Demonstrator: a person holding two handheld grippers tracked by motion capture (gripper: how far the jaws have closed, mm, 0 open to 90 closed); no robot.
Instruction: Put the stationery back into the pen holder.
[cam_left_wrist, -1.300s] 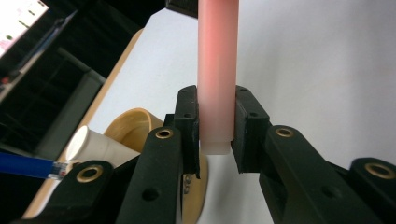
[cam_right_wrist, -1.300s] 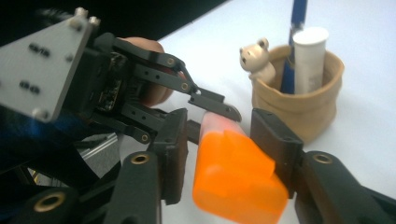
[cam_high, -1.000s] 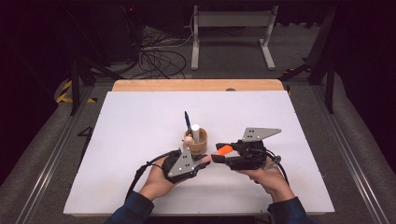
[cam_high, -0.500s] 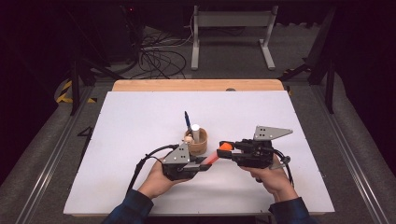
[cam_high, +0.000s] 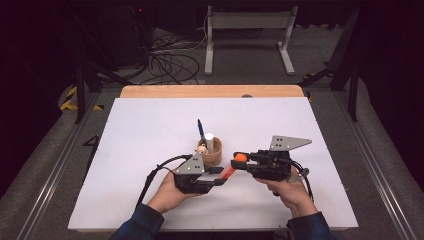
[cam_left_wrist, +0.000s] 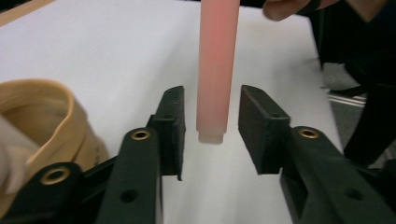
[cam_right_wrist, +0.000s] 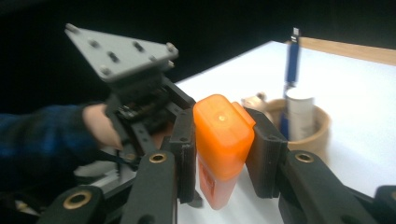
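Near front edge of white matte surface (cam_high: 150, 125), right gripper (cam_high: 239, 161) clamped on flat-sided orange plastic marker (cam_right_wrist: 222, 144), chunky cap end squeezed between black ribbed jaws. Marker's translucent cylindrical barrel slopes toward left gripper (cam_high: 220, 176), whose jaws stand apart either side of barrel tip, not touching. Just behind: round tan wooden cup (cam_high: 214, 155) holding blue pen (cam_high: 201, 128) and white cylinder (cam_high: 209, 142).

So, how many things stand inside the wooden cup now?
3: a blue pen at the back left, a white cylinder beside it, and a small beige piece at the front rim. The cup may hide more.
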